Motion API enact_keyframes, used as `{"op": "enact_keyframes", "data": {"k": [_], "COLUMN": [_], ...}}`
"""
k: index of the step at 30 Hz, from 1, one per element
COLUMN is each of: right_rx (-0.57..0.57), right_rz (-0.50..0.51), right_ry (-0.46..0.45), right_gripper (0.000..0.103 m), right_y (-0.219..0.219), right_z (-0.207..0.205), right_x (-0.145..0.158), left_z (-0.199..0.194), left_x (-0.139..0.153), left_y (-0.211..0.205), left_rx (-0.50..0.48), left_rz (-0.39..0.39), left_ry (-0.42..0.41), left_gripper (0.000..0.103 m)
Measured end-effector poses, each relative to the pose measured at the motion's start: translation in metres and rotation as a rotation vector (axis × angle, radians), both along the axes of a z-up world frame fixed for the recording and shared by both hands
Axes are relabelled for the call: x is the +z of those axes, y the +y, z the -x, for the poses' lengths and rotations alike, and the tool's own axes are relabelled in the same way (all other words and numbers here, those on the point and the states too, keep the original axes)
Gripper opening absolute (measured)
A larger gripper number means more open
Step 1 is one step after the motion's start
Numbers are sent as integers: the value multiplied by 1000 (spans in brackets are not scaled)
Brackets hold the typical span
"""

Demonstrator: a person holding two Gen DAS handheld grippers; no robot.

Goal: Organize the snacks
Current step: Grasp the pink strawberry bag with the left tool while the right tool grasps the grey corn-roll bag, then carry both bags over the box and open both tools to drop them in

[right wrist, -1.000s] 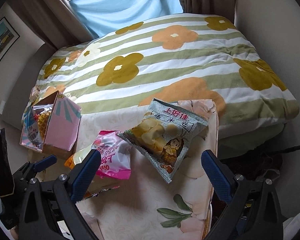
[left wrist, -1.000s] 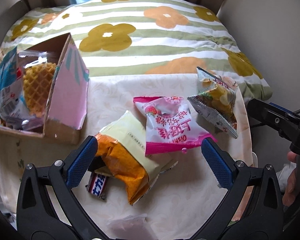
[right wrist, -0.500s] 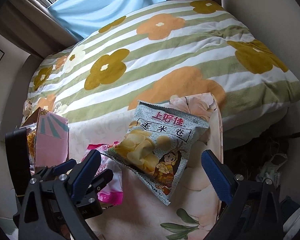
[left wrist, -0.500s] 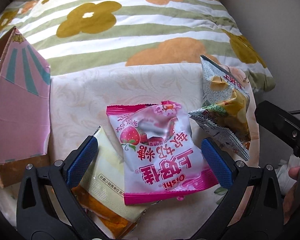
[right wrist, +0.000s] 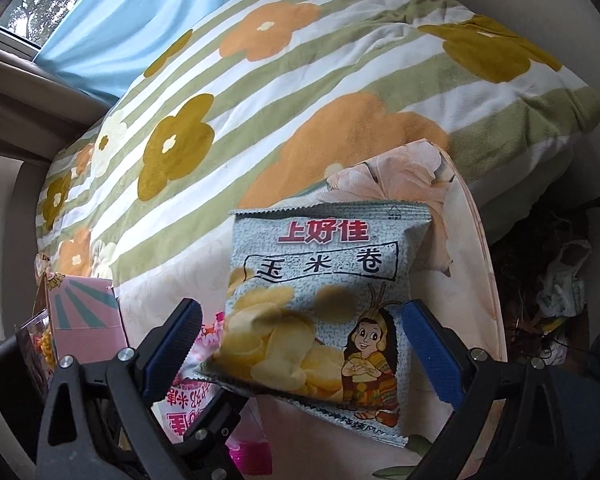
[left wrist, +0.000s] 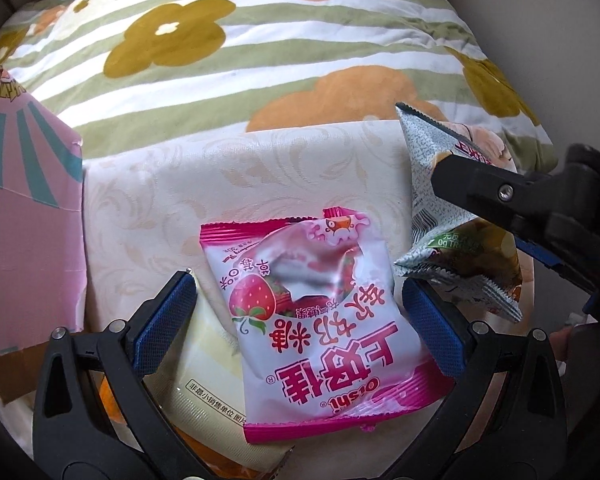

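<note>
Both tools are spread wide and hold nothing: the left tool straddles the pink strawberry bag, the right tool the corn-roll bag. These bags and a yellow packet lie loose on the desk beside the pink box, so the sorting looks largely undone.

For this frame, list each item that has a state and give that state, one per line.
left gripper: open, jaws either side of the pink bag.
right gripper: open, jaws either side of the blue-grey bag.
pink strawberry candy bag: sealed, lying flat, partly over the yellow bag.
blue-grey corn snack bag: sealed, puffed, its lower edge over the pink bag.
yellow snack bag: lying flat, partly covered.
pink cardboard box: open, snacks inside.
</note>
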State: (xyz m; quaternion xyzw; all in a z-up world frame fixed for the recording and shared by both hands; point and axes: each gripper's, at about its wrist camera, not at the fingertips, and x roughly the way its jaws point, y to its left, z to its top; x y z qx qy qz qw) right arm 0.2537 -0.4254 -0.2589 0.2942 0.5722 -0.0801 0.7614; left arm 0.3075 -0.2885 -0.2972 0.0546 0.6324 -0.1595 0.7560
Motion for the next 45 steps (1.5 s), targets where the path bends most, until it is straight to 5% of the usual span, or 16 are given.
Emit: {"op": "enact_keyframes", "data": {"k": [7, 12, 15, 21, 30, 45], "right_rx": [10, 30, 30, 41, 75, 245], "right_rz": [16, 33, 12, -4, 0, 27], "right_ry": [58, 54, 31, 7, -90, -296], "right_gripper": [94, 82, 65, 57, 50, 50], "right_y": [2, 2, -2, -4, 1, 52], "right_z": [-3, 1, 3, 8, 23, 76], "right_x": [-21, -21, -18, -16, 19, 116], "left_z": [3, 7, 12, 13, 30, 104], "left_x": [-4, -13, -13, -8, 23, 129], "left_y": [-6, -13, -18, -13, -6, 61], "left_rx": [-24, -53, -76, -61, -39, 71], "left_rz": [-15, -1, -22, 16, 47, 73], "left_ry": [-16, 18, -10, -8, -70, -278], "left_gripper": [97, 69, 62, 50, 49, 49]}}
